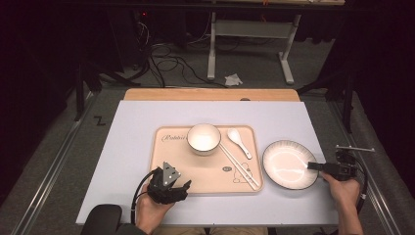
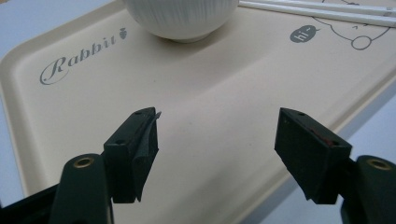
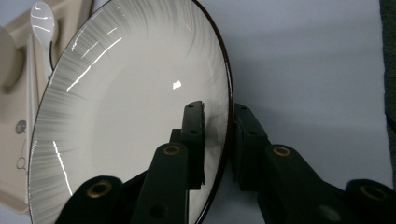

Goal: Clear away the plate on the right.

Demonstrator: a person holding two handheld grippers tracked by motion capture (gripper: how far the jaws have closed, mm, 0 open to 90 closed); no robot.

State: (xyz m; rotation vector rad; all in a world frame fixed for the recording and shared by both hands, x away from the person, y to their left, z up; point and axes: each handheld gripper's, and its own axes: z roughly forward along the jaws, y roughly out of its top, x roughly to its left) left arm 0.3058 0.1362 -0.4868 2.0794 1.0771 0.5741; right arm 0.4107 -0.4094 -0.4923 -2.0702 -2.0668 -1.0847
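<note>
A pale surface [image 1: 132,147] carries a beige tray [image 1: 171,166] at its middle, printed with "Rabbit" lettering and a small cartoon drawing. On the tray, toward 12 o'clock, stands a white bowl [image 1: 204,138]. Just beside it at 3 o'clock lies a white spoon [image 1: 238,141], and a pair of white chopsticks [image 1: 240,167] runs diagonally from the bowl toward the tray's 5 o'clock corner.

Off the tray at 3 o'clock, a round white plate [image 1: 288,164] with a dark rim and ribbed border lies on the surface, its edge close to the tray's side.

The left gripper [image 1: 177,188], held in the person's left hand [image 1: 151,210], hovers at the tray's 7 o'clock edge. In the left gripper view its jaws stand wide apart over bare tray, with nothing between them.

The right gripper [image 1: 315,167], held in the right hand [image 1: 342,191], meets the plate at its 3 o'clock rim. In the right gripper view the jaws straddle that rim, one inside the plate and one outside, closed in on it.
</note>
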